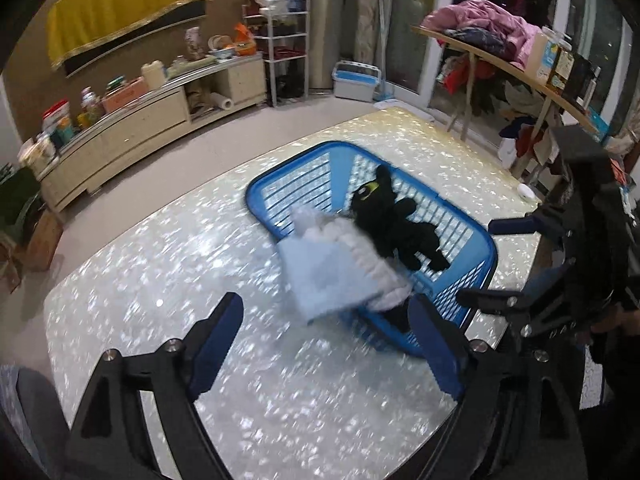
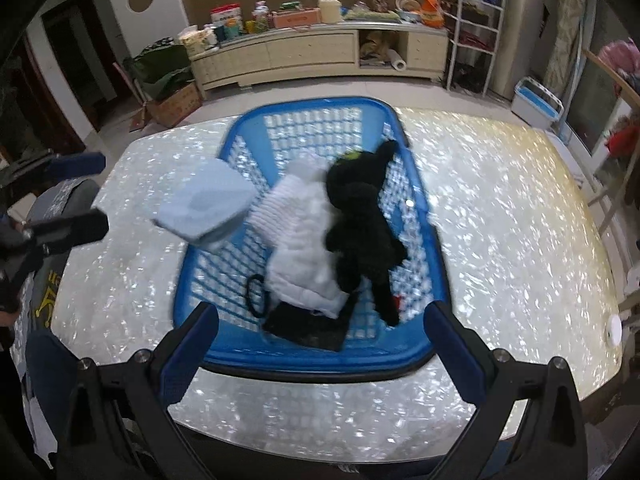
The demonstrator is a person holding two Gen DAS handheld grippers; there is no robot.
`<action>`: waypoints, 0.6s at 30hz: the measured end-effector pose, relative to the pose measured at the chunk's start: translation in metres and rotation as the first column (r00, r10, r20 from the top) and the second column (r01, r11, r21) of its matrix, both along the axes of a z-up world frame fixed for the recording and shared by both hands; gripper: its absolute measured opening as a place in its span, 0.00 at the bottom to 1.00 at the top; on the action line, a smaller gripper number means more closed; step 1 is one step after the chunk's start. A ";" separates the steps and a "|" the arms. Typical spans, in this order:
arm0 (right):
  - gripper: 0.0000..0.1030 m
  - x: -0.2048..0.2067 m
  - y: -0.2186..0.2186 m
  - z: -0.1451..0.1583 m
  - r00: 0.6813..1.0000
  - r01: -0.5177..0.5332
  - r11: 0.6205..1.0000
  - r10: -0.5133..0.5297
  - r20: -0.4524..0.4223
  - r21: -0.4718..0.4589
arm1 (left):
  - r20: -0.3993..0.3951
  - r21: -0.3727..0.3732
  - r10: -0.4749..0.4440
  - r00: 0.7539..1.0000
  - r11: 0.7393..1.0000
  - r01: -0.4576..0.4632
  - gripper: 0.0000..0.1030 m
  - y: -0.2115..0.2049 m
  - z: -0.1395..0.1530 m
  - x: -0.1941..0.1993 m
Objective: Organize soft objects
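Note:
A blue slatted basket [image 2: 320,364] stands on the shimmering white table [image 2: 500,220]. In it lie a black plush toy [image 2: 360,220], a white knitted piece [image 2: 304,240] and a flat black item [image 2: 308,328]. A folded light-blue cloth [image 2: 204,204], blurred, sits over the basket's left rim; nothing grips it. My left gripper [image 1: 328,344] is open and empty, just short of the cloth [image 1: 324,276] and the basket [image 1: 280,168]. My right gripper [image 2: 320,344] is open at the basket's near rim, holding nothing. Each gripper also shows in the other's view, the left gripper [image 2: 84,196] and the right gripper [image 1: 500,262].
A small white round object [image 2: 612,330] lies near the table's right edge. Past the table stands a long low cabinet [image 2: 320,52] loaded with bottles and boxes. A wooden rack with clothes [image 1: 500,36] stands to the right. A person's clothing [image 2: 44,280] is at the table's left edge.

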State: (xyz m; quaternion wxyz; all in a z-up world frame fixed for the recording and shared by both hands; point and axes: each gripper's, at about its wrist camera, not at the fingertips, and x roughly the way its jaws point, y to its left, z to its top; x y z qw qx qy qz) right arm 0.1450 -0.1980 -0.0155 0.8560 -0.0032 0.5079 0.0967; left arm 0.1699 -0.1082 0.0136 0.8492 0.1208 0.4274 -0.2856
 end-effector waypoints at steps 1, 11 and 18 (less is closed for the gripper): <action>1.00 0.000 0.006 0.001 1.000 -0.011 1.000 0.011 0.003 0.001 | 0.003 0.002 0.011 1.000 1.000 -0.011 0.81 0.006 0.000 -0.003; 1.00 -0.001 0.070 0.014 0.992 -0.116 0.993 0.117 0.045 -0.016 | 0.010 0.009 0.175 0.985 0.985 -0.175 0.86 0.078 -0.014 -0.032; 1.00 0.006 0.123 0.013 0.973 -0.227 0.974 0.226 0.047 -0.002 | -0.004 0.007 0.284 0.959 0.959 -0.284 1.00 0.124 -0.027 -0.043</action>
